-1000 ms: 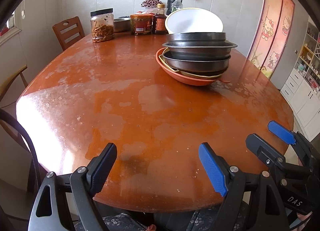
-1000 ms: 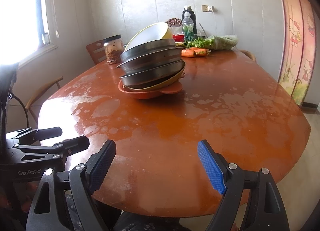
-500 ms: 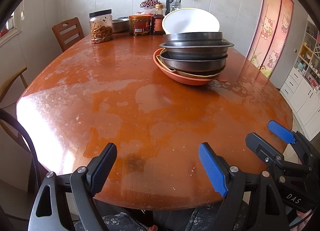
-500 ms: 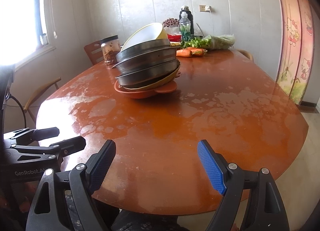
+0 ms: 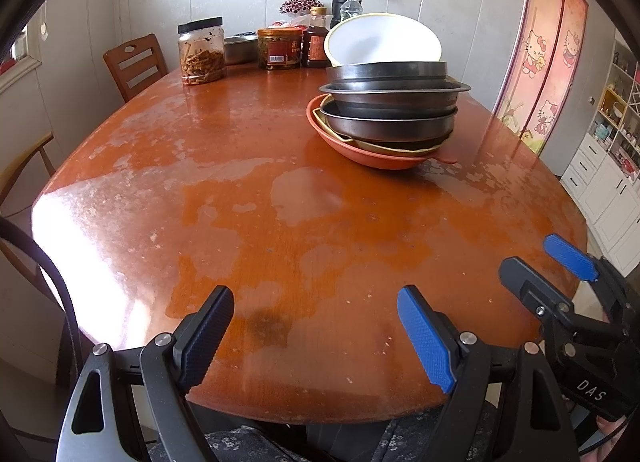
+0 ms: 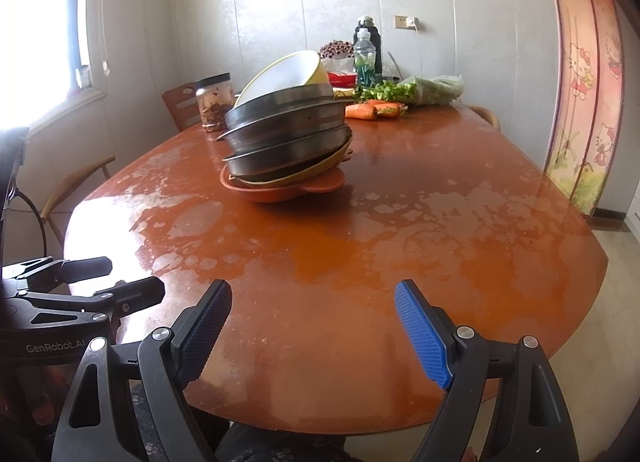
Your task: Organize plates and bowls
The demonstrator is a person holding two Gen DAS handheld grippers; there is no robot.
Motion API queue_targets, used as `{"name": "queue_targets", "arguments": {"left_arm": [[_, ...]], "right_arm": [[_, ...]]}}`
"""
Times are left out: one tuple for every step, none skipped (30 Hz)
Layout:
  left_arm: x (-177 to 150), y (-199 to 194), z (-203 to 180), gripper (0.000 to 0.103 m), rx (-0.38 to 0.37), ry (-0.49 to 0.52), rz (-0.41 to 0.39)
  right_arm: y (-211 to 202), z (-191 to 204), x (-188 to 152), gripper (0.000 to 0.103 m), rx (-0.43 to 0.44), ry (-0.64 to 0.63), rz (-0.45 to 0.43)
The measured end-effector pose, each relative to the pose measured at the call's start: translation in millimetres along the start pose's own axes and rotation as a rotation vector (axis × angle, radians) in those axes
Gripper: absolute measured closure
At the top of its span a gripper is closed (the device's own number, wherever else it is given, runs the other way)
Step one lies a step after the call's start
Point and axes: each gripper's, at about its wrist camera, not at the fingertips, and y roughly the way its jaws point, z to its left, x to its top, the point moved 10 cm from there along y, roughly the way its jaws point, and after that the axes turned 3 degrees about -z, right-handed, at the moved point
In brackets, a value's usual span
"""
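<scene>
Leaning atop the steel bowls, the white bowl mid-counter could slide off if the stack is jostled. Both the left gripper and the right gripper hover near the edge, fingers spread, empty.

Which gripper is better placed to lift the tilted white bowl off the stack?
Probably the right gripper: the tilted white bowl with the yellow outside leans toward its side. The left gripper is equally open, empty, and no nearer.
</scene>
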Motion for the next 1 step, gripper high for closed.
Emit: {"name": "queue_targets", "arguments": {"left_arm": [[2.1,0.3,2.1,0.017,0.015,0.001,-0.007]], "right_arm": [[-0.1,-0.8,0.8,0.018,-0.01,-0.005,-0.001]]}}
